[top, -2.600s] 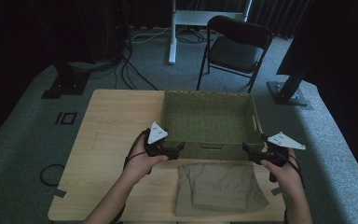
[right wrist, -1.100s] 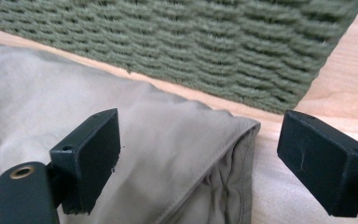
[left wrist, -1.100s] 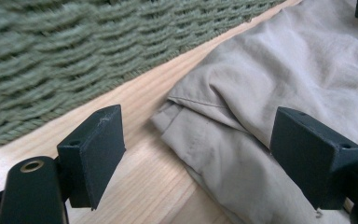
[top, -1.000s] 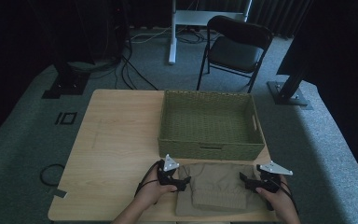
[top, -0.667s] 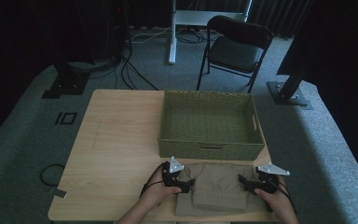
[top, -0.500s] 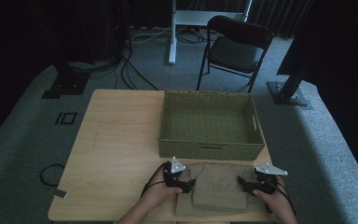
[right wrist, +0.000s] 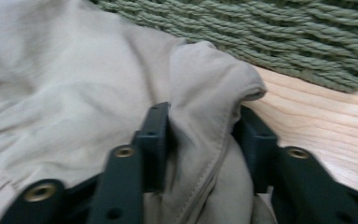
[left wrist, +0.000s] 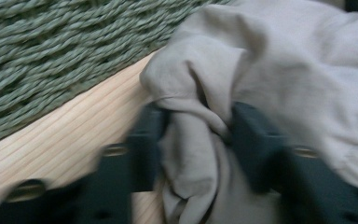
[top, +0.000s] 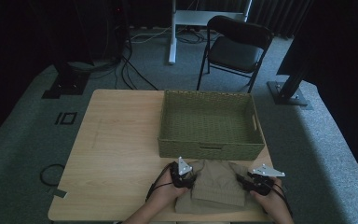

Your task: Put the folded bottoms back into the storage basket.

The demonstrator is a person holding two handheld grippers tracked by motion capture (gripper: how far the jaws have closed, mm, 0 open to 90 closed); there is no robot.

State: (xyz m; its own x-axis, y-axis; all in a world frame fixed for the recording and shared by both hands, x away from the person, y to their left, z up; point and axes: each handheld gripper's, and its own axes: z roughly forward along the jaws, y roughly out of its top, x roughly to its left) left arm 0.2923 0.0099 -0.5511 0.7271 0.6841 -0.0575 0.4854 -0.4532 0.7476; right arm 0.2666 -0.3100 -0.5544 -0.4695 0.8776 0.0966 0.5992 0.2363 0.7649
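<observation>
A folded tan cloth lies on the wooden table just in front of a green woven basket. My left gripper is at the cloth's left edge; its jaws have just been closing and now pinch a bunched fold of the cloth. At the right edge my right gripper has also just been closing, and its jaws squeeze a hemmed fold of the cloth. The basket wall stands close behind both grips.
The basket is empty and sits at the table's far right half. A black folding chair and a white table leg stand on the carpet beyond. Cables lie on the floor at the left.
Both grippers came down from beside the basket to the cloth's two side edges, moved slightly inward, and closed on its folds. The cloth has bunched up at both edges.
</observation>
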